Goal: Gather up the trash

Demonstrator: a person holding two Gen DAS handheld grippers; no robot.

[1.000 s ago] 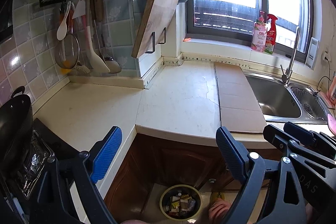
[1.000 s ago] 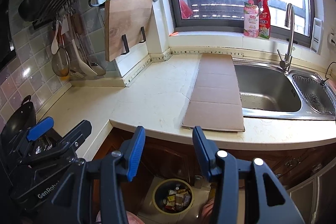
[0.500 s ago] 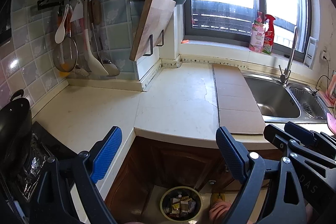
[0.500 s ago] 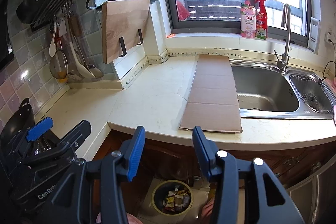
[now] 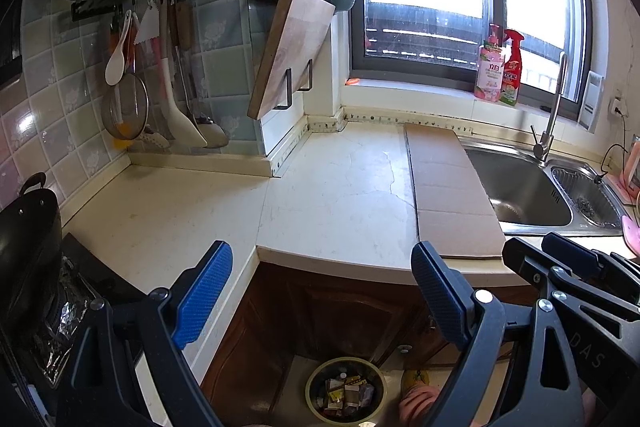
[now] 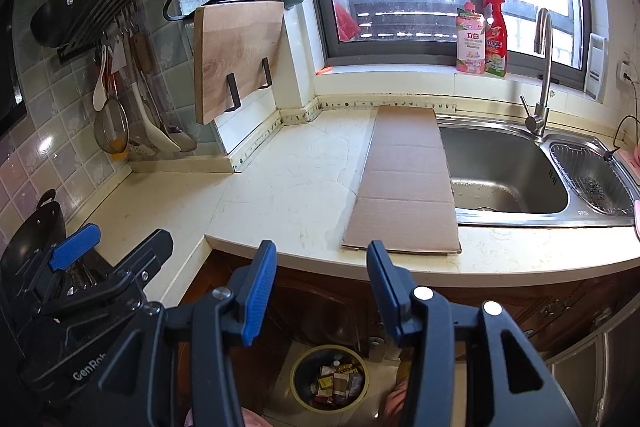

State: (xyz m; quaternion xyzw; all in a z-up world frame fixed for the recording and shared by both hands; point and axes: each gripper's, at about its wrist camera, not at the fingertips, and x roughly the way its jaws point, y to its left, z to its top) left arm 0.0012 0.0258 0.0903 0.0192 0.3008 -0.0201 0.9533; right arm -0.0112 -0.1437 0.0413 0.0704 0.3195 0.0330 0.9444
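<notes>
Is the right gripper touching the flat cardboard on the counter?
Apart. In the right wrist view, the open right gripper hangs in front of the counter edge, short of the cardboard, holding nothing.

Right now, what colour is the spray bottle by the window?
Red spray bottle, clearest in the right wrist view.

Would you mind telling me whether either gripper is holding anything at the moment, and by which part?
Nothing is held. The left gripper and the right gripper are both open and empty, above the trash bin.
</notes>
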